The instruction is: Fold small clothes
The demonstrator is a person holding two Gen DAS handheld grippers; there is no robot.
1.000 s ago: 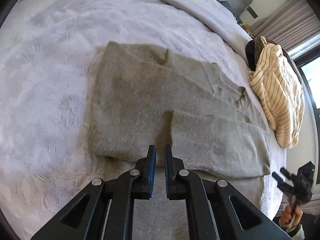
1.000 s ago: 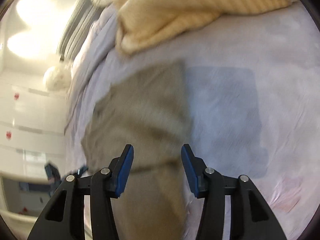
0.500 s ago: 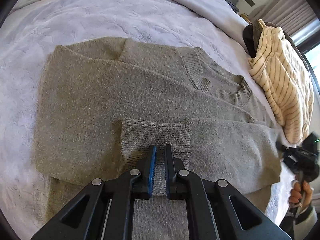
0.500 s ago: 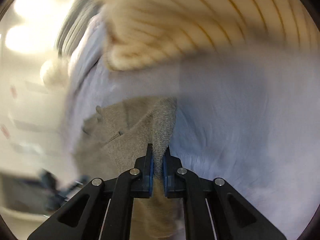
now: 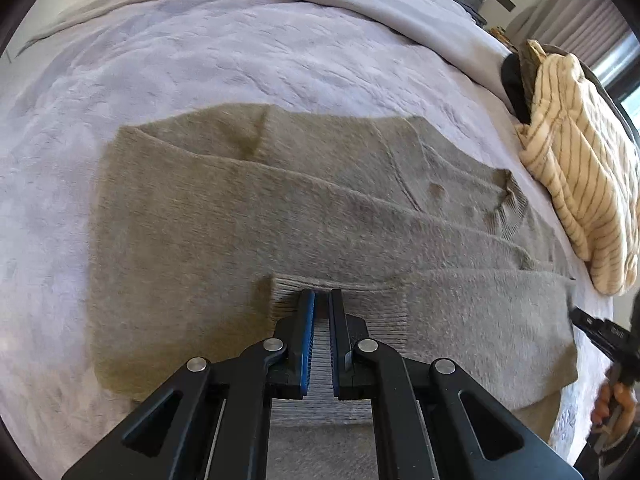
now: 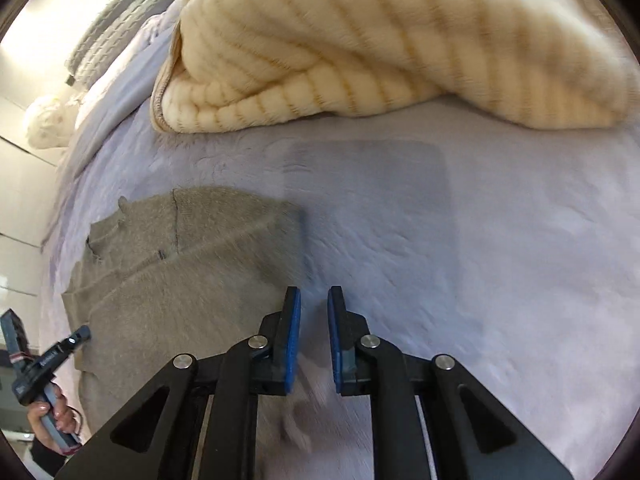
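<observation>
A grey-brown knitted sweater (image 5: pixel 240 220) lies flat on a lilac bed cover (image 5: pixel 240 60), one sleeve folded across its body. My left gripper (image 5: pixel 322 294) is shut on that sleeve's ribbed cuff (image 5: pixel 372 304), just above the body panel. In the right wrist view the sweater (image 6: pixel 180 272) lies left of my right gripper (image 6: pixel 314 292). Its jaws are opening with nothing between them, over bare bed cover (image 6: pixel 480 260) beside the sweater's edge. Each gripper shows at the edge of the other's view, held in a hand (image 6: pixel 56 412).
A cream garment with thin stripes (image 5: pixel 580 184) is heaped at the right side of the bed, close behind the right gripper's spot (image 6: pixel 360 40). A round white cushion (image 6: pixel 44 128) and grey pillows lie at the bed's head. The bed's edge runs along the right.
The right gripper shut on the sweater's edge half a second ago; now it has let go and stands off to the right. The left gripper keeps the cuff and has shifted slightly.
</observation>
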